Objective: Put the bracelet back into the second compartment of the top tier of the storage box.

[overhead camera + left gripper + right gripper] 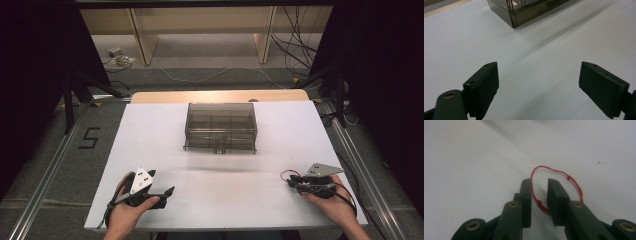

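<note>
In the high view, a white, smooth tabletop (150,135) carries a smoky, see-through plastic box (220,127) at its far middle. The box is rectangular, with a closed lid and small compartments inside. The left hand-held gripper (162,192) lies near the front left edge, held by the left hand (131,210). The right hand-held gripper (294,181) is near the front right edge, and a thin red string loop (288,175) is at its tip.

In the left gripper view, the two flat matte black jaws stand wide apart over bare tabletop and hold nothing. A corner of the box (524,11) is well ahead.

In the right gripper view, the jaws are nearly together, with a narrow gap. The knotted red loop (559,173) passes between them, and I cannot tell if they pinch it.
</note>
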Available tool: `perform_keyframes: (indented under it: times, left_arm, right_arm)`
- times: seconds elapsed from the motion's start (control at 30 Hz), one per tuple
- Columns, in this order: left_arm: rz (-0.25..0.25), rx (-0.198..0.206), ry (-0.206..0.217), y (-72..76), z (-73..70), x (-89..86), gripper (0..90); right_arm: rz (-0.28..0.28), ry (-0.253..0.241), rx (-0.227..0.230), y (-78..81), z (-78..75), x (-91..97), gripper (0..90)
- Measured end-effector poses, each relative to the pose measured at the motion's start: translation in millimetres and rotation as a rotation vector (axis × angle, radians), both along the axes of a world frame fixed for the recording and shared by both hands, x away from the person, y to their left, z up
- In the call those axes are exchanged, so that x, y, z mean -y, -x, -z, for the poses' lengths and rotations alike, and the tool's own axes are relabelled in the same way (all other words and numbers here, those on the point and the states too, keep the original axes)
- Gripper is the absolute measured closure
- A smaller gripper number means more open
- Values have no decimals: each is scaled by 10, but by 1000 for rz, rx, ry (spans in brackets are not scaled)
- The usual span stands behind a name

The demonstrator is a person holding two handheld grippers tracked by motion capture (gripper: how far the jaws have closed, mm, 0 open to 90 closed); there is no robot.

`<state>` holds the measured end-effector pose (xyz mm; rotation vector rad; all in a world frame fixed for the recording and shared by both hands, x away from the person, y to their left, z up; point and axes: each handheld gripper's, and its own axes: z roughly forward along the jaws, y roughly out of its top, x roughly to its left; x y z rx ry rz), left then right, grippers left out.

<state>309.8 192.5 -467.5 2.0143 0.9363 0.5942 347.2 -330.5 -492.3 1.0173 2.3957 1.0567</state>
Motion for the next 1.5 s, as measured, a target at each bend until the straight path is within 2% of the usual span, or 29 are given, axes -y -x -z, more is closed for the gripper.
perform_keyframes:
  times: [0.17, 0.4, 0.63, 0.87, 1.0, 1.2, 1.5]
  left_arm:
    - [2, 2, 2, 1, 2, 1, 167]
    - [4, 9, 7, 1, 1, 1, 166]
    - [4, 12, 10, 4, -5, 0, 166]
    - [1, 12, 11, 5, -3, -3, 168]
    - [-4, 17, 14, 5, -10, -9, 168]
    - [-7, 21, 16, 5, -9, -7, 169]
    - [-12, 26, 20, 7, -13, -11, 169]
  right_arm:
    - [-9, -3, -9, -6, 3, 2, 851]
    - [8, -25, -27, -21, 4, 10, 895]
    - [12, -38, -22, -20, -7, 24, 900]
    - [39, -84, -24, -18, -60, 50, 900]
    - [44, -105, -4, -7, -94, 58, 900]
    - [59, -129, -1, 11, -138, 58, 900]
    - [55, -147, 17, 30, -175, 37, 900]
